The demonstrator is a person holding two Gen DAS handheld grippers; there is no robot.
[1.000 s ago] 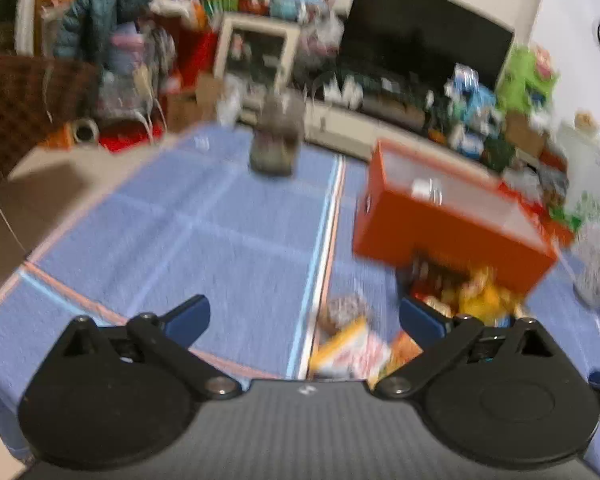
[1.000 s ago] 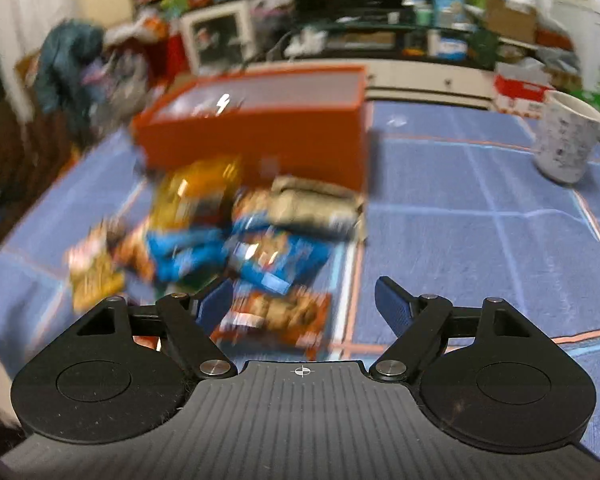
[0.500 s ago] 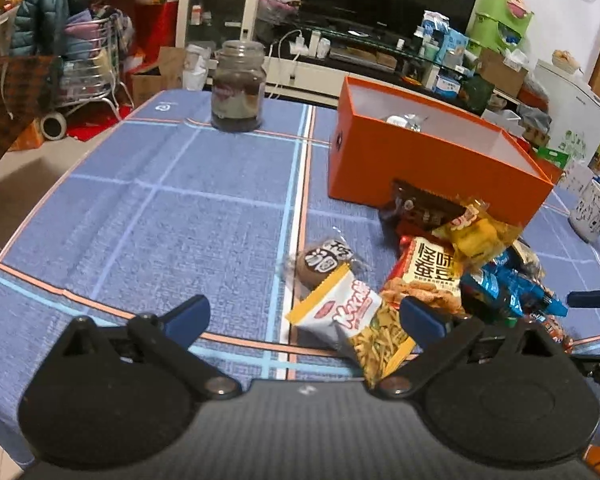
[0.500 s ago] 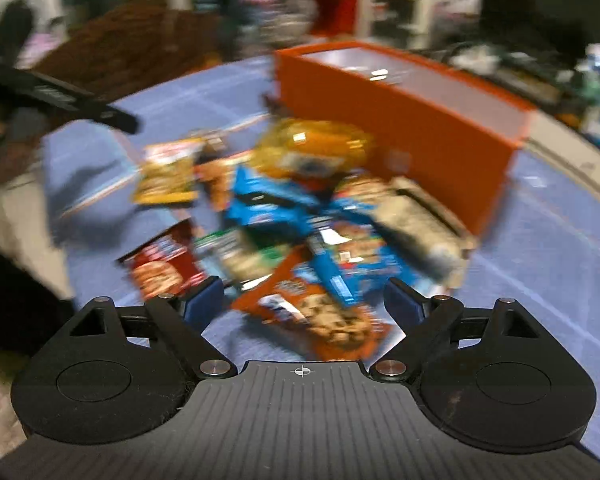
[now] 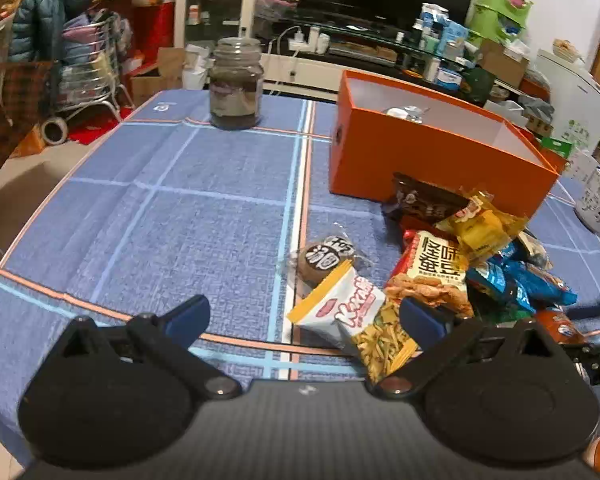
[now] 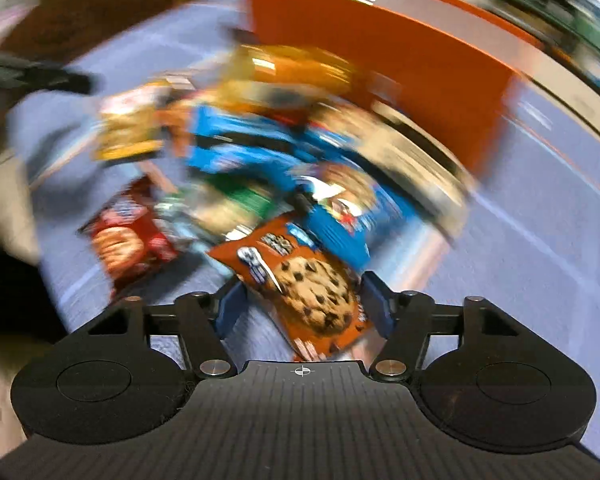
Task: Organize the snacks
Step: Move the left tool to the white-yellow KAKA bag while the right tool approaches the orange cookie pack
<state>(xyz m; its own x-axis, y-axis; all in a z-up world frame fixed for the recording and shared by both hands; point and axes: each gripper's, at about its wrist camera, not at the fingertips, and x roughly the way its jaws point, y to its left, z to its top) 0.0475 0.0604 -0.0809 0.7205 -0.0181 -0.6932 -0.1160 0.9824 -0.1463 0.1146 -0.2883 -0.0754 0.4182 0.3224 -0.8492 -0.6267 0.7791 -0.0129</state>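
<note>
Far left on the blue checked table (image 5: 204,184), a dark glass jar (image 5: 236,84) stands alone near the far edge, well apart from the action. Coming across, the left tool (image 5: 304,318) hangs low over the cloth with its jaws spread wide and nothing in them; a white-and-yellow packet (image 5: 352,320) of stick snacks lies between the blue fingertips (image 5: 188,316), untouched by either pad. Just beyond it sits a round dark biscuit (image 5: 326,258) in clear wrap. Next, the snack pile (image 5: 480,256): a red-and-white bean bag, a yellow pack, blue wrappers, a brown one leaning against the orange box (image 5: 432,160), which stands open right behind the heap with something silvery inside. A white mug (image 5: 598,200) sits at the far right edge.

Over to the right wrist view, badly smeared, and the right tool (image 6: 302,308) has just been closing: its jaws sit narrowed around an orange chocolate-chip cookie packet (image 6: 312,284) at the near edge of the pile. Whether the pads press on it yet, I cannot tell. A red cookie packet (image 6: 128,236) lies to its left.
</note>
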